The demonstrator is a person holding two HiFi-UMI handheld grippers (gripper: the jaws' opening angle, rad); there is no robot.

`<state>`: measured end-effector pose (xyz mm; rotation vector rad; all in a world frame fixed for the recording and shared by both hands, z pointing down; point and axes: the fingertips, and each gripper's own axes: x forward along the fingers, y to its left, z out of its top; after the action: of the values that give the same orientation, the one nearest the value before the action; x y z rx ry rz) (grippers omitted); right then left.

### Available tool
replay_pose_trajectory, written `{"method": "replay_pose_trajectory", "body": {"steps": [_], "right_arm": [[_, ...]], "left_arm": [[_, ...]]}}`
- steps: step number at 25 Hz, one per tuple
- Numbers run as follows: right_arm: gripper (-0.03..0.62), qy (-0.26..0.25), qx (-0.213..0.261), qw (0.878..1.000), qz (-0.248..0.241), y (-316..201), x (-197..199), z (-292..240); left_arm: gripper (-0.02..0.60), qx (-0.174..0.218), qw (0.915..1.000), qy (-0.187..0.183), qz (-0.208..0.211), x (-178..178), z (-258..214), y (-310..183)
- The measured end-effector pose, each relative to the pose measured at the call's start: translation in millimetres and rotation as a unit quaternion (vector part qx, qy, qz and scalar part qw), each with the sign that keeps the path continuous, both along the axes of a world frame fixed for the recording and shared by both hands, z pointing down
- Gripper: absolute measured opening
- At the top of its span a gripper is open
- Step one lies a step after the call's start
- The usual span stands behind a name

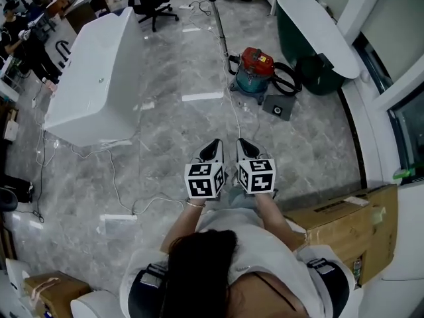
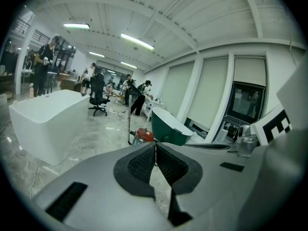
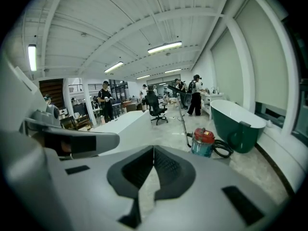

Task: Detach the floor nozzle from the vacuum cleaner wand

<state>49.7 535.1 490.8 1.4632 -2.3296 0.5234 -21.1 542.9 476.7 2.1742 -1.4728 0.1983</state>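
A vacuum cleaner with a red top and a teal body (image 1: 255,69) stands on the marble floor ahead of me, also in the left gripper view (image 2: 143,135) and the right gripper view (image 3: 202,142). Its thin wand (image 1: 220,25) rises from it, upright in the right gripper view (image 3: 183,119), with a dark head (image 3: 175,89) at the far end. A black hose (image 1: 289,79) coils beside the body. My left gripper (image 1: 213,148) and right gripper (image 1: 246,146) are side by side, well short of the vacuum. Both are shut and hold nothing.
A white bathtub (image 1: 93,78) stands to the left and a dark green one (image 1: 311,38) to the right of the vacuum. A grey square piece (image 1: 278,108) lies near it. Cables (image 1: 119,191) trail over the floor. A cardboard box (image 1: 351,224) sits at my right. People and an office chair (image 1: 156,2) are farther back.
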Motion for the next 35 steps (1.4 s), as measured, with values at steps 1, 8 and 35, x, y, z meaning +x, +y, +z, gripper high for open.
{"method": "replay_pose_trajectory", "body": {"steps": [1, 8, 35], "right_arm": [[0.015, 0.001, 0.0, 1.0, 0.0, -5.9, 2.1, 0.2], [0.015, 0.006, -0.004, 1.0, 0.004, -51.1, 15.9, 1.4], [0.015, 0.027, 0.011, 0.999, -0.02, -180.7, 82.9, -4.4]], "left_arm": [[0.009, 0.0, 1.0, 0.001, 0.0, 2.3, -0.4, -5.7], [0.009, 0.001, 0.9999, 0.007, 0.01, 23.4, -1.0, -47.2], [0.009, 0.013, 0.9994, 0.021, -0.025, 89.0, -12.0, -178.6]]}}
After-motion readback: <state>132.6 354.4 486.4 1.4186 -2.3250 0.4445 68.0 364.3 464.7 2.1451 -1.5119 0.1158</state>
